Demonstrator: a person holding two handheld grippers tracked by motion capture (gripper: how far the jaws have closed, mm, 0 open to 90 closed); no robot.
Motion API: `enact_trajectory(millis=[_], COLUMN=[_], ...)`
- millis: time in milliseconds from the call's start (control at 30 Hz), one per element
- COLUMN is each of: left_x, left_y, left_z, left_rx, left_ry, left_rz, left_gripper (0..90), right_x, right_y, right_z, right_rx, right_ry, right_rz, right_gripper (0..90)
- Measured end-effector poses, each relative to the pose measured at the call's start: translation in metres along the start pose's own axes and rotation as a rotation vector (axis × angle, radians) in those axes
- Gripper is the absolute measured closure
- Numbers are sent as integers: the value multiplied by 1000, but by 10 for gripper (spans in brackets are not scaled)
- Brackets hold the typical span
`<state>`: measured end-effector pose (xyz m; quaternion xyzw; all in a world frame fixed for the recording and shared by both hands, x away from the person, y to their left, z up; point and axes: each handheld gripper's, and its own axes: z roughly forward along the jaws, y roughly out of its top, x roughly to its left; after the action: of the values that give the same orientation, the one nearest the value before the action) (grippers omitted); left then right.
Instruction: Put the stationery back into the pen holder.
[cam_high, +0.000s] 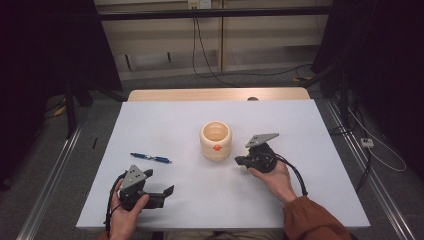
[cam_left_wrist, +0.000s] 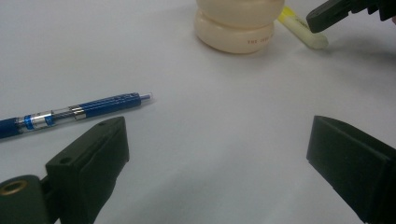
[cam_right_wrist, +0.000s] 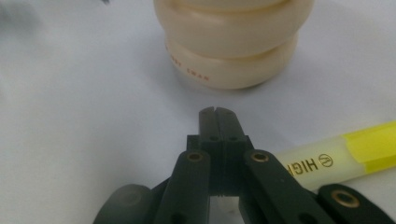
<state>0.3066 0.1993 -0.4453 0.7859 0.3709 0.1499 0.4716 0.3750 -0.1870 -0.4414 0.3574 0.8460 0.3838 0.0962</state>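
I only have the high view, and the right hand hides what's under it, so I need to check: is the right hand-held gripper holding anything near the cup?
Observer: No. The right gripper view shows the right hand-held gripper shut with nothing between its jaws.
Operator: What's near it, then?
Observer: A yellow highlighter lies flat on the table just beside those jaws, ungripped, with the cream cup ahead.
Operator: And the left one?
Observer: The left hand-held gripper is open and empty. The blue pen lies beyond one jaw, outside the gap.

The highlighter (cam_right_wrist: 336, 161) reads "HIG", rest hidden.
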Motion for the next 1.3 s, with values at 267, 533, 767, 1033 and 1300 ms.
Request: enact_trajectory(millis=[267,533,767,1033,1300], left_x=[0,0,0,0,0], left_y=[0,0,0,0,0], left_z=[0,0,-1,-1,0], left_rx=[1,5,8,11,13], left_ry=[-3,-7,-8,-12,-16], left_rz=[2,11,16,21,16], left_gripper=[57,58,58,58,58], right_x=[-2,0,-5,-6,-12], right_y=[-4,-4,-7,-11,-12], right_z=[10,14,12,9,2], right_rx=[53,94,126,119,157], right_ry=[10,-9,-25,-29,-32], right_rz=[15,6,15,54,92], right_gripper=[900,900,900,900,900])
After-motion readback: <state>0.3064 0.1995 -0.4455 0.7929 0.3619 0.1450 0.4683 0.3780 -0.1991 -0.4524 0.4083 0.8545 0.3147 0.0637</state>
